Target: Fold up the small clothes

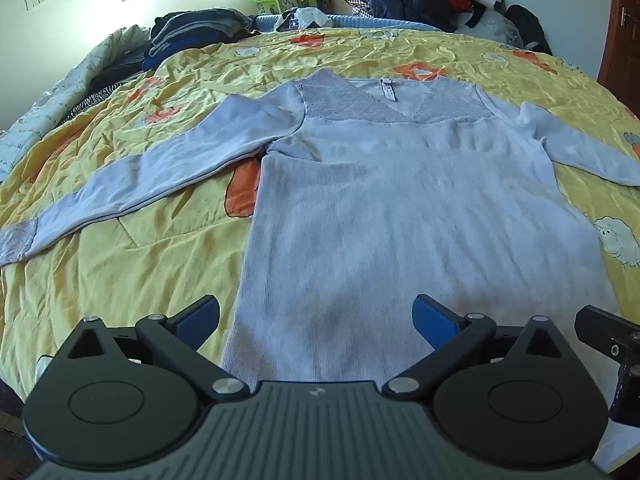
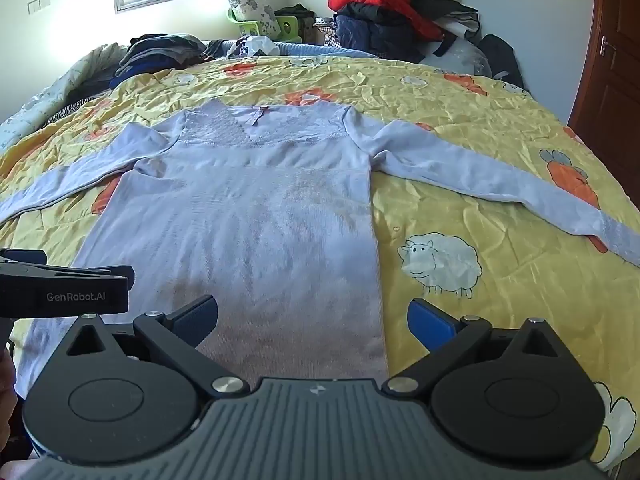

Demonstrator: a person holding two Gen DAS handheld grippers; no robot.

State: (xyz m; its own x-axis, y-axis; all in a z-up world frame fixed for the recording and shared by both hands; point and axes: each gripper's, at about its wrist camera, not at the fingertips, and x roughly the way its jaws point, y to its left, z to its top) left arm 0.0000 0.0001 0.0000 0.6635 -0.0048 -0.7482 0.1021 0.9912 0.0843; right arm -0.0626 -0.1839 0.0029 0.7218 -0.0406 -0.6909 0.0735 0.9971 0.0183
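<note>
— Where's the top?

— My pale blue long-sleeved top [image 1: 400,216] lies flat, face up, on the yellow cartoon quilt [image 1: 120,272], sleeves spread, hem towards me.

— Anything around it?

— Folded dark clothes [image 2: 160,54] at the far left of the bed, a heap of jackets [image 2: 392,16] at the far right. All well apart from the top.

— Your grippers?

— My left gripper [image 1: 316,322] and right gripper [image 2: 312,320] hang over the hem, jaws wide apart, holding nothing. Whether they touch cloth, I can't tell; the hem's edge is hidden under them.
</note>
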